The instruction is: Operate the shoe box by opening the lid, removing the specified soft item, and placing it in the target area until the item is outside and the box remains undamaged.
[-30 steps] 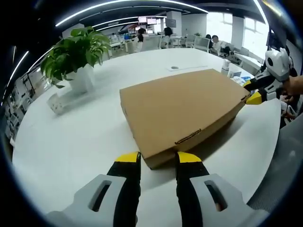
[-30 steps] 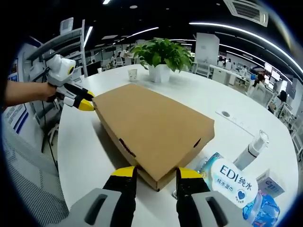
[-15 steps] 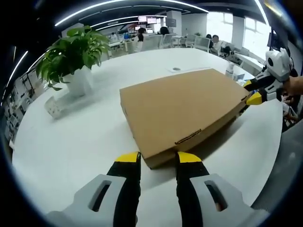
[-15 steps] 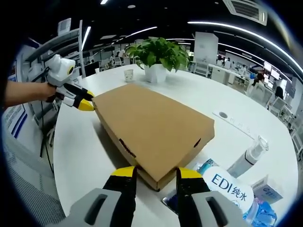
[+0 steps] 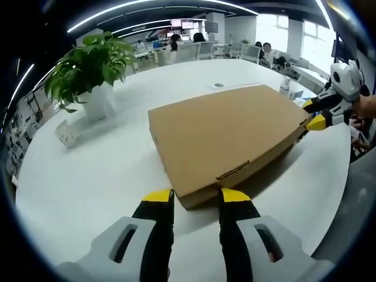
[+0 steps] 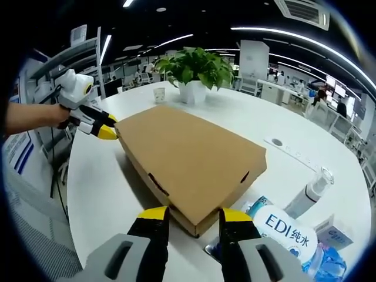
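Straddling opposite corners of the closed shoe box (image 5: 226, 135), 2 spread claws: left claw (image 5: 190, 196), right claw (image 6: 191, 214).

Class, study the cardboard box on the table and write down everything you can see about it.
The box is flat, wide and plain brown, apparently corrugated cardboard, with no print showing. Its lid is shut; a tuck tab sits in a slot on the front edge, another on a side edge. It lies flat on the white table. The left gripper straddles one corner, the right gripper the opposite corner, both open.
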{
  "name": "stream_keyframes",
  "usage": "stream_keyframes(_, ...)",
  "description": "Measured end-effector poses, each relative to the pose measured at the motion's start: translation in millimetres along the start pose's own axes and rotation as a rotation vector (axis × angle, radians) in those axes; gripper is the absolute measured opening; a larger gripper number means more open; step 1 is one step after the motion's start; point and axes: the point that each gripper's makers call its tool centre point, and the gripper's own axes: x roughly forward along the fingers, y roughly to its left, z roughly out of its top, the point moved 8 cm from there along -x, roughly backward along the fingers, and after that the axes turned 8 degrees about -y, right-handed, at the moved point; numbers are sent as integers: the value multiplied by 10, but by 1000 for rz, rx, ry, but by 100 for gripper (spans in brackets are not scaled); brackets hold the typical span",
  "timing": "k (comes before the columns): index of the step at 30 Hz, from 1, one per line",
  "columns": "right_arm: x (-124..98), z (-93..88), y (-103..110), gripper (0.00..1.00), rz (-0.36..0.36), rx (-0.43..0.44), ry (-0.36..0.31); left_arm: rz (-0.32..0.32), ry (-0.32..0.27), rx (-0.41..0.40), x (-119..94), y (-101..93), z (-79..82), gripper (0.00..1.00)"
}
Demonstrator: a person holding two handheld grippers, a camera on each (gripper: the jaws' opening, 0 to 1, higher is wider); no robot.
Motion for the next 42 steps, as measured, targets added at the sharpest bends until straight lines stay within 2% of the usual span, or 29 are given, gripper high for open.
stream_keyframes(5, -56, 14, 26, 30, -4, 13, -7, 5, -10, 17, -40, -22, 31, 33)
stream_keyframes(13, -278, 65, 52, 34, -25, 10, -52, 30, -45, 8, -191, -59, 116, 39)
stream_keyframes(23, -695, 30, -12, 42, -78, 33, -91, 4, -87, -10, -455, -322, 157, 42)
stream_keyframes(32, -1092, -92, -55, 55, -130, 34, -96, -23, -139, -40, -700, -575, 194, 50)
stream_keyframes(34, -1196, -102, -60, 58, -131, 52, -114, -34, -150, -47, -766, -642, 199, 52)
stream_keyframes(42, -1595, -191, -89, 71, -171, 54, -141, -57, -192, -32, -1039, -857, 229, 61)
